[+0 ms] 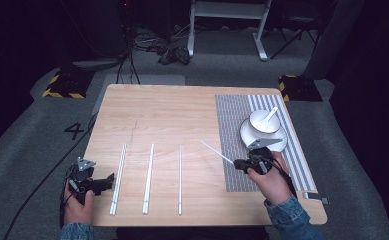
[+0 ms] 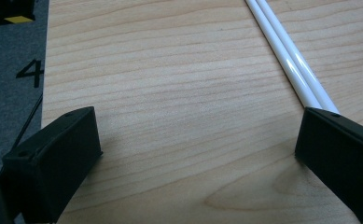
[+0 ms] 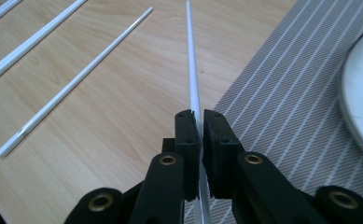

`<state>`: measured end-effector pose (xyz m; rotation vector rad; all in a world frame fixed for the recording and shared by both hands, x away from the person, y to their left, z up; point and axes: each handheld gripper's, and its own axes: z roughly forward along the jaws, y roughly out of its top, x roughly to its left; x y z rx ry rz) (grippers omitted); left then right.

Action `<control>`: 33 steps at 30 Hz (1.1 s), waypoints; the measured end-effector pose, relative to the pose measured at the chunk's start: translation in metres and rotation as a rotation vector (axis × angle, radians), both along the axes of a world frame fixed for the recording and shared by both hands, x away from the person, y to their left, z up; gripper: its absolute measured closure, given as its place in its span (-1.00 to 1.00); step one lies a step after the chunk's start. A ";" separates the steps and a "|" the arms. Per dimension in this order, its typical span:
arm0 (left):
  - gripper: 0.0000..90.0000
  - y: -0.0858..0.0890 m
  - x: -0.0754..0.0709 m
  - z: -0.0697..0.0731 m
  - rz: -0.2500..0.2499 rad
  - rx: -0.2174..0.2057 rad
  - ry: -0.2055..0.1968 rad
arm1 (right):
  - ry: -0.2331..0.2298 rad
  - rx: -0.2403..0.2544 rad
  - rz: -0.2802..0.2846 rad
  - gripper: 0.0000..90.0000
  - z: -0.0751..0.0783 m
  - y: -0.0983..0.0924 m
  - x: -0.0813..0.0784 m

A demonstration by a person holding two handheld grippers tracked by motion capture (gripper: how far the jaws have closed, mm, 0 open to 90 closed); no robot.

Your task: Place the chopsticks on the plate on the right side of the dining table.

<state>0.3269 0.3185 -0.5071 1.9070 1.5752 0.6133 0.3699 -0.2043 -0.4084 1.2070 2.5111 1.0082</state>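
Chopstick lifted toward the placemat

Right gripper (image 3: pixel 198 122) clenched on one white chopstick (image 3: pixel 191 60), held above the placemat (image 1: pixel 234 150) edge, apparently bound for the plate (image 1: pixel 281 141). Left gripper (image 2: pixel 193 154) released, resting near-left beside the pair (image 2: pixel 289 63).

Chopstick's (image 3: pixel 191 56) far tip cut off.
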 end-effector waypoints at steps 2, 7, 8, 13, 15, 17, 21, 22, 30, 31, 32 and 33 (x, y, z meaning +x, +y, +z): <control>-1.00 0.000 0.000 0.000 0.000 -0.001 0.000 | -0.024 0.004 -0.013 0.90 0.004 -0.006 0.003; -1.00 0.000 0.000 0.000 -0.001 0.002 -0.001 | -0.062 0.009 -0.051 0.90 0.009 -0.023 0.012; -1.00 0.000 0.000 0.000 0.000 0.000 -0.001 | -0.066 0.011 -0.059 0.90 0.009 -0.026 0.014; -1.00 0.000 0.000 0.000 0.001 -0.001 0.000 | -0.075 0.018 -0.104 0.90 0.009 -0.041 0.024; -1.00 0.000 0.000 0.000 0.000 0.001 -0.001 | -0.081 0.015 -0.119 0.90 0.007 -0.048 0.029; -1.00 0.000 0.000 0.000 0.000 0.001 0.000 | -0.084 0.018 -0.129 0.90 0.005 -0.053 0.033; -1.00 0.000 0.000 0.000 0.000 -0.001 0.000 | -0.105 0.012 -0.142 0.90 -0.007 -0.063 0.043; -1.00 0.000 0.000 0.000 0.000 -0.001 0.000 | -0.104 0.015 -0.148 0.90 -0.011 -0.065 0.045; -1.00 0.000 0.000 0.000 0.000 0.000 -0.001 | -0.101 0.022 -0.202 0.90 -0.031 -0.083 0.055; -1.00 0.000 0.000 0.000 0.000 -0.001 -0.001 | -0.099 0.028 -0.205 0.90 -0.032 -0.086 0.056; -1.00 0.000 0.000 0.000 0.000 0.000 -0.001 | -0.096 0.033 -0.208 0.90 -0.033 -0.088 0.057; -1.00 0.000 0.000 0.000 0.000 0.000 -0.001 | -0.096 0.037 -0.207 0.90 -0.035 -0.090 0.059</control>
